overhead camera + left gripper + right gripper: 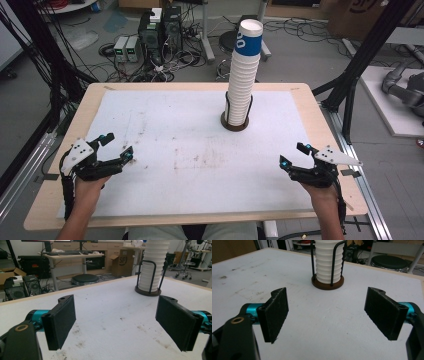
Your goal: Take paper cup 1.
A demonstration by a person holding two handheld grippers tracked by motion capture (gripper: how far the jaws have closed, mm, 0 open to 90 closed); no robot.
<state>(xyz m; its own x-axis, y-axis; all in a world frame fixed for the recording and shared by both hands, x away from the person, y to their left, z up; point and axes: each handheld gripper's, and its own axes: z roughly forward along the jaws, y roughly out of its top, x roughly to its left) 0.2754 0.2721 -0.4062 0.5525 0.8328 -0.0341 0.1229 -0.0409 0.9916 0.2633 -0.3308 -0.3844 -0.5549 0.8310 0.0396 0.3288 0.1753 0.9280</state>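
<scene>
cups [243, 75]: ribbed white paper | holder [327, 283]: dark wooden base, black metal wire | table [200, 150]: matt, stained white sheet

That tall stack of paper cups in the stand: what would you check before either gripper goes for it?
1. Left gripper open with nothing between its jaws: ok.
2. Right gripper open and empty too: ok.
3. Stack of cups seated in its wire holder: ok, though it leans slightly.
4. White mat between grippers and stack free of obstacles: ok, only stains.
5. Top cup loose enough to lift alone: cannot tell.
6. Holder base fixed to the table: cannot tell.
</scene>
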